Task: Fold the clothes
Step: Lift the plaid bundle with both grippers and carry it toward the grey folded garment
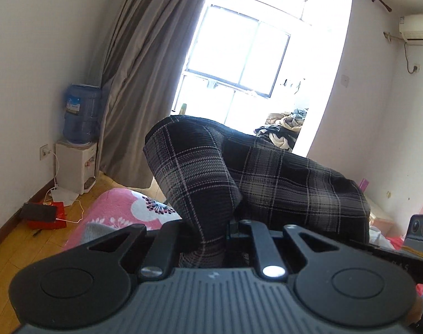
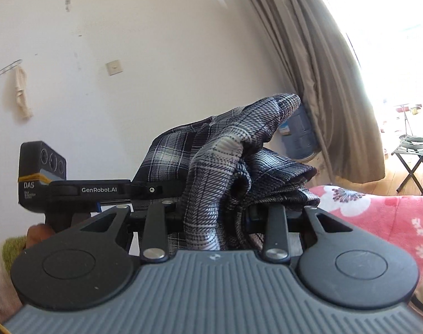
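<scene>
Plaid garment (image 1: 239, 178) bunched and lifted off the pink floral bed (image 1: 114, 208), pinched by 2 tongs: left tongs (image 1: 208, 239) clamp 1 fold, right tongs (image 2: 211, 222) clamp another wad. Fingertips are buried in cloth, so grip depth can't be judged. Risks: a shallow bite slips, extra layers get caught, and the loose hanging part drops crooked, spoiling the fold.

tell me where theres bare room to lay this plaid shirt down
Both tools hold the plaid shirt aloft. The pink floral blanket looks bare to the right of the bunched cloth, bordered by the curtain. The floor by the water dispenser is crowded with a red item and white cable.
</scene>
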The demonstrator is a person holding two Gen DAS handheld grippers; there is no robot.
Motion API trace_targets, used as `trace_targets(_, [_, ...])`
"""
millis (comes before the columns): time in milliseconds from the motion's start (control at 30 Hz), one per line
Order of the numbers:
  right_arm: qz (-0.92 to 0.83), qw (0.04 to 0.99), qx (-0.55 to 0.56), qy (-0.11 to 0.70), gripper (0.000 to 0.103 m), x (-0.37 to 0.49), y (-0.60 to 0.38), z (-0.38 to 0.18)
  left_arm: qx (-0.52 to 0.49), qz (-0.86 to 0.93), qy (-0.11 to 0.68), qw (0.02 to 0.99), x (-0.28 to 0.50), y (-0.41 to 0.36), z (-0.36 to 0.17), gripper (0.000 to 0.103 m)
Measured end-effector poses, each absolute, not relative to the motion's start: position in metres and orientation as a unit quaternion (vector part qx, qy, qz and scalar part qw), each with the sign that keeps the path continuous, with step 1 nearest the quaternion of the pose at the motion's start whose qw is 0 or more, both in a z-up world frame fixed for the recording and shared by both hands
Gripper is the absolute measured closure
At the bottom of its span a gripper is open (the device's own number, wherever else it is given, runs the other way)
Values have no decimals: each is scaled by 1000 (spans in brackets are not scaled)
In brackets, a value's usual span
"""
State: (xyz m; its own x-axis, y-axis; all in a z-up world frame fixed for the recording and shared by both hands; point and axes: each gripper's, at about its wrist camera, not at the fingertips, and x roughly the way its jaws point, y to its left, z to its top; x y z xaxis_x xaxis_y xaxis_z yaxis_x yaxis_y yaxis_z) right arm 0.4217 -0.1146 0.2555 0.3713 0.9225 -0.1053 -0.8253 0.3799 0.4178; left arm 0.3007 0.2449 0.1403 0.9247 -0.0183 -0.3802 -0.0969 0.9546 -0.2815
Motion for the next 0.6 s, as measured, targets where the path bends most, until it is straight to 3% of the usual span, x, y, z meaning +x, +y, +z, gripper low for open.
trace_targets(300, [518,810,187,203,72,481,-4,220,-203,8,178,963,346,381,94,90])
trace_targets(600, [505,788,181,302,72,523,57,164,-249,5,247,937,388,455,9,90])
